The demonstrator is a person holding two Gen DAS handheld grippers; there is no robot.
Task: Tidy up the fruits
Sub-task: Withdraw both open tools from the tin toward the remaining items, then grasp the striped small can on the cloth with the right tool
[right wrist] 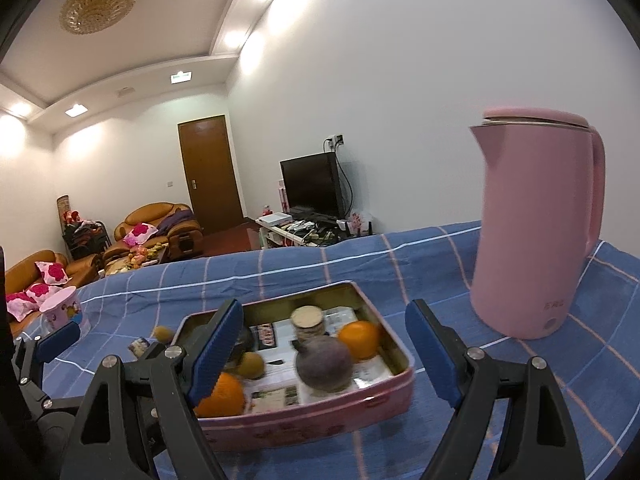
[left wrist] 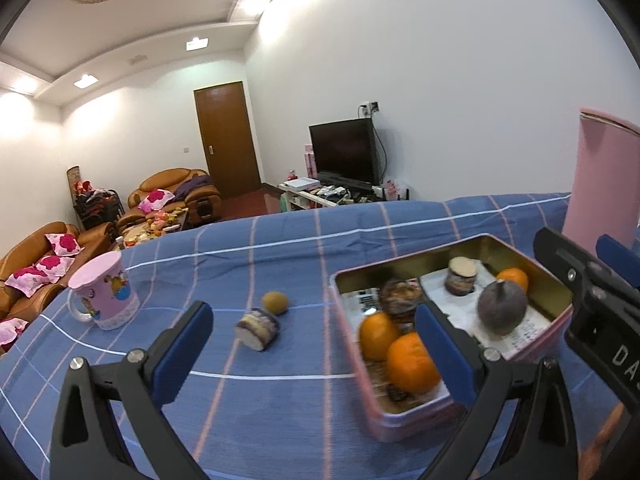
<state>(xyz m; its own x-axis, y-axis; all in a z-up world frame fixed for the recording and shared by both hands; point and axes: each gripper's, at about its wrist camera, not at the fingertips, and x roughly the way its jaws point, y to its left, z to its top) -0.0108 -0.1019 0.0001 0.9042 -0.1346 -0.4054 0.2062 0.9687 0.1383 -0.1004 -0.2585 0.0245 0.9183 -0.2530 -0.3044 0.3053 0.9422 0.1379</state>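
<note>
Your left gripper (left wrist: pixel 316 344) stands wide with nothing between its blue pads, its right finger (left wrist: pixel 440 352) right over the near corner of the pink rectangular tin with the gold inside (left wrist: pixel 554 322); sweep sideways carelessly and that finger could catch the rim and shove the tin, or knock the two oranges at the near end (left wrist: pixel 408 362). Your right gripper (right wrist: pixel 324 356) is also spread wide and empty, straddling the tin, with its left finger (right wrist: pixel 216 352) low over the fruit inside, so a drop there may bruise the dull purple round fruit (right wrist: pixel 326 364) or tip the small jar with the pale lid (right wrist: pixel 307 320). Both claws sit close together, and they could collide if you reach for the same piece. Further out on the blue checked cloth (left wrist: pixel 280 400), the small cut purple-skinned roll (left wrist: pixel 258 328) lies touching the little brown-green round fruit (left wrist: pixel 274 302); grabbing one may send the other rolling. Beyond, the pink printed mug (left wrist: pixel 105 295) and the tall pink kettle (right wrist: pixel 536 224) could topple if an elbow swings wide
</note>
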